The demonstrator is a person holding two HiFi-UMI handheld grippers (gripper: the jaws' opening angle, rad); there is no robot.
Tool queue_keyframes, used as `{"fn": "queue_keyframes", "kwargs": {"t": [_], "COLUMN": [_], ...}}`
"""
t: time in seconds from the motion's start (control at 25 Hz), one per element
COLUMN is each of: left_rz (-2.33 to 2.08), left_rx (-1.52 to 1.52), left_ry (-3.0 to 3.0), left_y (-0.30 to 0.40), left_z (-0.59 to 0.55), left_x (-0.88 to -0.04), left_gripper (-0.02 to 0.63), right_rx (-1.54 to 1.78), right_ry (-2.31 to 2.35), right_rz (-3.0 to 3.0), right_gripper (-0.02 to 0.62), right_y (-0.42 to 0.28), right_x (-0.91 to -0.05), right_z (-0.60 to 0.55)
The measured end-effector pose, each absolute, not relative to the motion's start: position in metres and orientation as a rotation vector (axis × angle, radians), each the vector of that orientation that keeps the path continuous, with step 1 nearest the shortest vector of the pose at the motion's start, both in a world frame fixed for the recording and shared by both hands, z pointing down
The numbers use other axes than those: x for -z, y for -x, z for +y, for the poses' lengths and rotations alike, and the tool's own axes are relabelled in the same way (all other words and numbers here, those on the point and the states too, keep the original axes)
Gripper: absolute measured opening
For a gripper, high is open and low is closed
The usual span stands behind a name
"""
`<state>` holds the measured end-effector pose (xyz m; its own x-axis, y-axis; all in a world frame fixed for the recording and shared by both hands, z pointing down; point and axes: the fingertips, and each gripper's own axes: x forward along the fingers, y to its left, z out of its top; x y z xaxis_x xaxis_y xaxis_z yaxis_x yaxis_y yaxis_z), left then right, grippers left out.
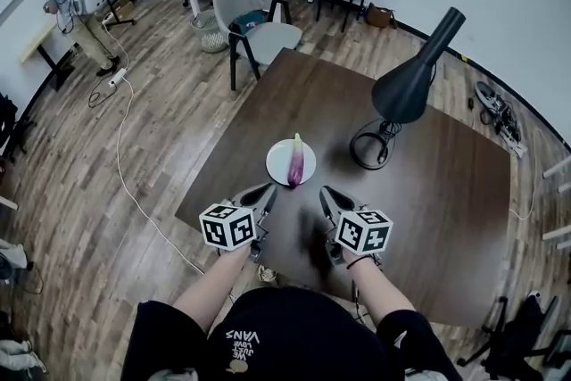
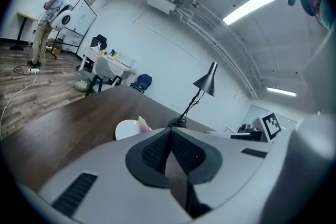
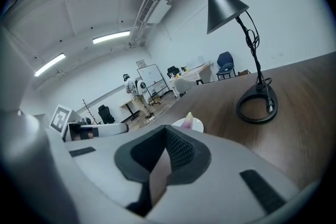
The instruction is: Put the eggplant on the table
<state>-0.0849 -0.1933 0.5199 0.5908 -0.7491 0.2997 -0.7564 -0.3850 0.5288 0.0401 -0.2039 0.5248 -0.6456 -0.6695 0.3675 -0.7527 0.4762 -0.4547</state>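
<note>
The eggplant (image 1: 295,161) lies lengthwise on a small white plate (image 1: 277,167) in the middle of the dark table (image 1: 446,219), its pale stem end pointing away from the person. Since the job is to get it onto the bare wood, I'd say nothing of the task is done yet: it rests on the plate and neither tool touches it.

Both tools hang on the person's side of the plate, a little apart from its rim. The left gripper (image 1: 267,192) is just off the plate's near-left edge and the right gripper (image 1: 325,192) is off its near-right edge. Their noses angle inward toward the plate, which looks like lining up on it from both sides.

In the left gripper view the ribbed pads meet with nothing between them, and the same shows in the right gripper view, so both tools are closed and empty. To my eye one would have to spread its jaws before it could take the eggplant.

The forearms reach out side by side from the body. Both grippers tip slightly downward, with their marker cubes facing up. A black desk lamp (image 1: 406,85) stands beyond the plate to its right, clear of the approach.
</note>
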Motion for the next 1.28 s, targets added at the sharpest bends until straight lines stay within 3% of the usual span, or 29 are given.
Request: {"fn": "queue_keyframes", "kwargs": {"t": [1.28], "left_rz": [-1.427], "left_rx": [0.057], "left_ry": [-2.114], "left_y": [0.070], "left_z": [-0.080], "left_x": [-0.519], "left_gripper": [0.011], "right_rx": [-0.758], "right_ry": [-1.114], "right_rz": [-2.655], "right_gripper": [0.018], "right_y": [-0.060], "right_x": [-0.513], "right_z": [-0.107]}}
